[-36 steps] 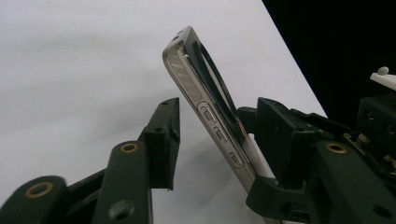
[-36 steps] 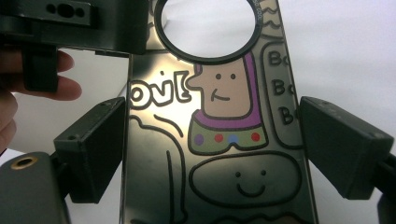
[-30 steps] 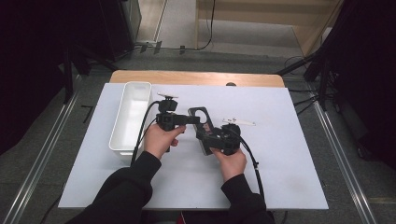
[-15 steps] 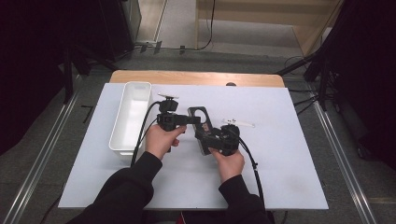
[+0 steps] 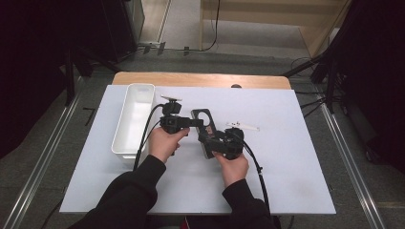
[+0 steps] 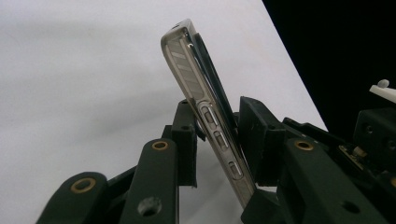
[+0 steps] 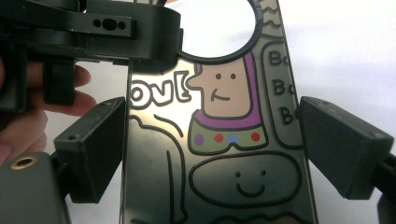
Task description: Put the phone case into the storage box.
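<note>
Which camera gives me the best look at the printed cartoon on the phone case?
The right gripper view: the phone case faces the camera, cartoon figures and lettering sharp. The left gripper view shows it edge-on, side buttons visible. The high view shows a small dark slab, print unreadable.

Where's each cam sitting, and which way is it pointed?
High view: above the person's side, facing forward and down on the table; left hand and right hand show.
Left gripper view: on the left gripper, looking along jaws that have just been closing on the case's edge.
Right gripper view: on the right gripper, facing the case's printed back; left-hand fingers show.
Shared: both gripper views see the case.
</note>
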The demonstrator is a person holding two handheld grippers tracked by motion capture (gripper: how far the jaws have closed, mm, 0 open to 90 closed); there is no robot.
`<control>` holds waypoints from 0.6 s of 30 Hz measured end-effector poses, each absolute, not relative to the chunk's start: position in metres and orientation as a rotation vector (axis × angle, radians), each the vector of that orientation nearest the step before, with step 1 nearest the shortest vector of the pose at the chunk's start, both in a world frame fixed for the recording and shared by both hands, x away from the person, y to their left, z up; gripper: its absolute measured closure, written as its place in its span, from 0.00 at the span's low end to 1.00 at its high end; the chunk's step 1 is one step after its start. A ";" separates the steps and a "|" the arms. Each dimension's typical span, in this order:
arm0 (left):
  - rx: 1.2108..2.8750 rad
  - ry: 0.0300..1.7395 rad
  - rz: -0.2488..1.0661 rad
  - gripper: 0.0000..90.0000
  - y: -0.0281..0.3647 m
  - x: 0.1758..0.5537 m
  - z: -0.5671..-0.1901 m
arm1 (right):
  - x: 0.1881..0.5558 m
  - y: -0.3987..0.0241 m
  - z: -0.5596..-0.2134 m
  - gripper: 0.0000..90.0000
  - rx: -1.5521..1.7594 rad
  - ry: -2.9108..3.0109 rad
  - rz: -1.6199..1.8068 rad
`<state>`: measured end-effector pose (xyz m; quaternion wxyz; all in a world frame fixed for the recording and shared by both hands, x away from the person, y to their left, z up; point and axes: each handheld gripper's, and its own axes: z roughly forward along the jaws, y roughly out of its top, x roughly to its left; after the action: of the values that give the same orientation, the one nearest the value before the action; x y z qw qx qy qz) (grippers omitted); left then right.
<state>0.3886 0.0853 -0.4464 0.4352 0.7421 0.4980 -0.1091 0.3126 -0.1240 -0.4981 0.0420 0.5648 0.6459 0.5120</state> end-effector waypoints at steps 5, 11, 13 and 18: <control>1.827 1.244 -0.290 0.77 0.086 0.389 -0.447 | 0.313 -0.123 -0.498 0.12 1.727 1.973 1.566; 1.798 1.236 -0.313 0.79 0.089 0.390 -0.448 | 0.313 -0.123 -0.498 0.12 1.725 1.963 1.575; 1.787 1.241 -0.319 0.79 0.089 0.390 -0.448 | 0.313 -0.123 -0.498 0.12 1.725 1.963 1.575; 1.760 1.234 -0.317 0.81 0.090 0.389 -0.447 | 0.313 -0.122 -0.498 0.12 1.720 1.960 1.582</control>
<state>0.3891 0.0903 -0.4469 0.4656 0.7168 0.5027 -0.1291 0.3132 -0.1221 -0.4980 0.0459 0.5633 0.6419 0.5182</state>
